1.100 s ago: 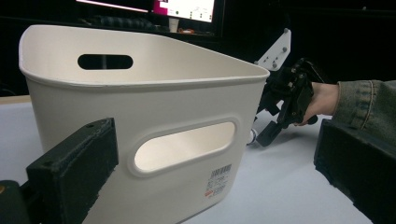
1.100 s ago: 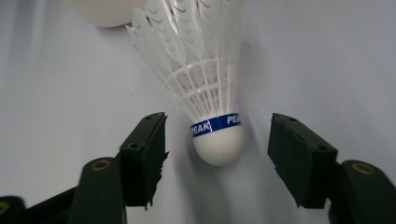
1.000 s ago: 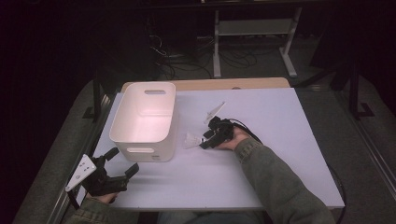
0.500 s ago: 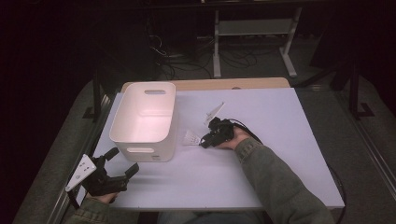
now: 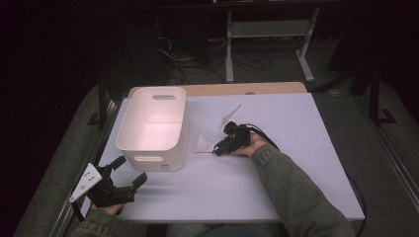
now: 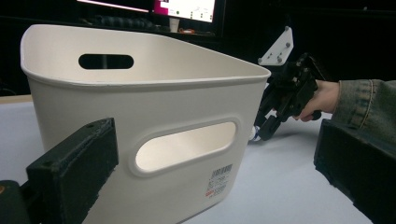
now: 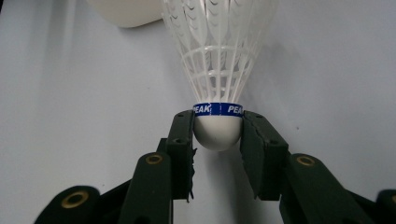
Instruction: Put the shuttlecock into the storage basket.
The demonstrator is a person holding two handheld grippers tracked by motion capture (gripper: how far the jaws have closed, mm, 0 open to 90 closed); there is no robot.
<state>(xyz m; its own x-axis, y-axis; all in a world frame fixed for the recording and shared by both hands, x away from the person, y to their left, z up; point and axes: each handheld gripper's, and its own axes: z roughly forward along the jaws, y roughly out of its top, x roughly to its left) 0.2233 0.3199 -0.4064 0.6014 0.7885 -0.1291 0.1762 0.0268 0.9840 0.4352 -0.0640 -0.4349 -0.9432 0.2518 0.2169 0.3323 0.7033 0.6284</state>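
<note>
While the right gripper (image 7: 217, 135) clenches its jaws on the shuttlecock (image 7: 218, 70) w/ the cork between them, feather tips are cut off.

White bin (image 6: 140, 116) close ahead, right gripper (image 6: 268, 126) beyond

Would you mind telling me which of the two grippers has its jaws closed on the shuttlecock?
The right gripper: its jaws clamp the white cork head of the shuttlecock. The left gripper holds nothing, jaws spread apart near the white bin.
</note>
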